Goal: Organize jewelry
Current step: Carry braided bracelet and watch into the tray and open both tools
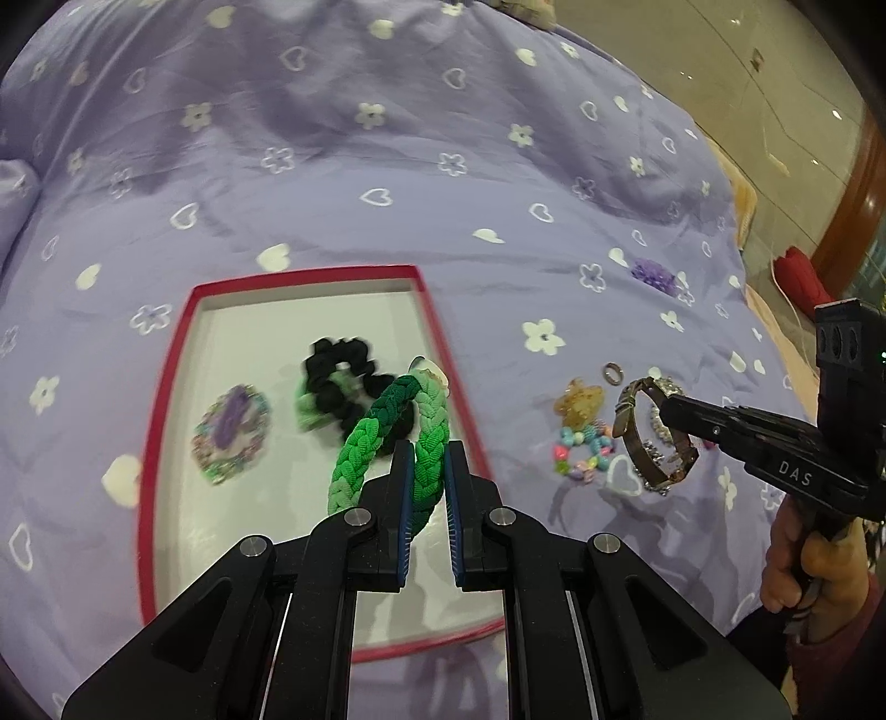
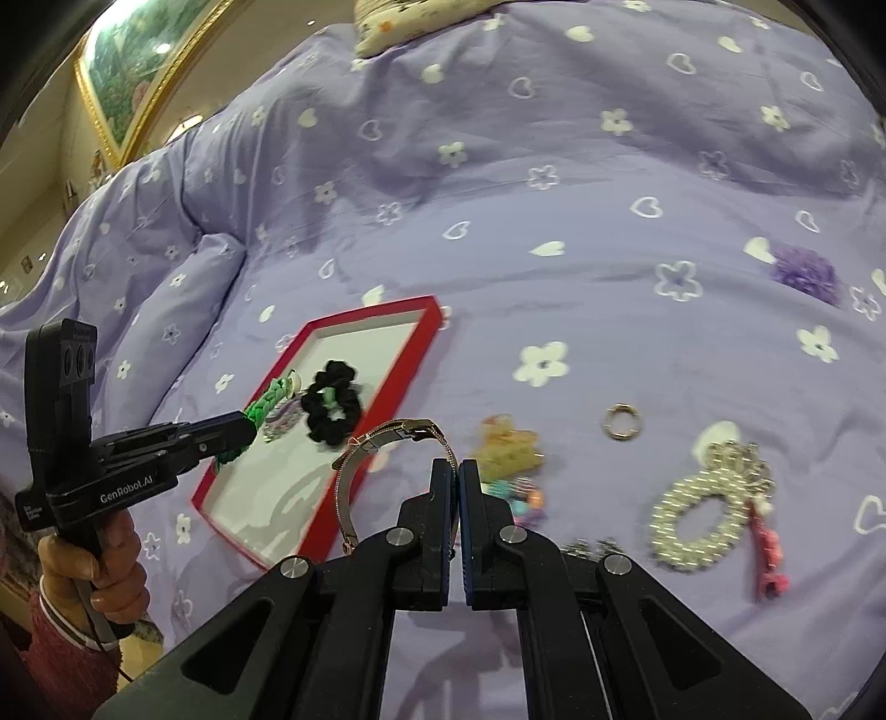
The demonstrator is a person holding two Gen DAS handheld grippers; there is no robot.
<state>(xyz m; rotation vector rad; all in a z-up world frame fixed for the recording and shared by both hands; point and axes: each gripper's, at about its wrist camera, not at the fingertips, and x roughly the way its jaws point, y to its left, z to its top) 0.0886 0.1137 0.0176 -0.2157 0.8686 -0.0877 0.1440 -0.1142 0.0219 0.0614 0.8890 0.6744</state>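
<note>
Pads [image 1: 406, 487] of the left gripper [image 1: 429, 471] are clamped on a braided green fabric loop [image 1: 387, 432], held upright above the red-rimmed tray [image 1: 166, 399], while a thin metal bangle [image 2: 387, 459] is pinched edge-on by the closed right gripper [image 2: 458, 487] over the purple quilt [image 2: 554, 221].

Lilac heart-and-flower bedspread [image 1: 387, 166]; glossy beige floor [image 1: 720, 50]; gilt-framed picture [image 2: 144, 72] on wall.

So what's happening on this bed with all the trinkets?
A person is sorting jewelry into a red-rimmed box. The left gripper is shut on a green braided band over the box, which already holds a black scrunchie. The right gripper is shut on a metal bracelet. A ring and other pieces wait on the purple quilt.
</note>
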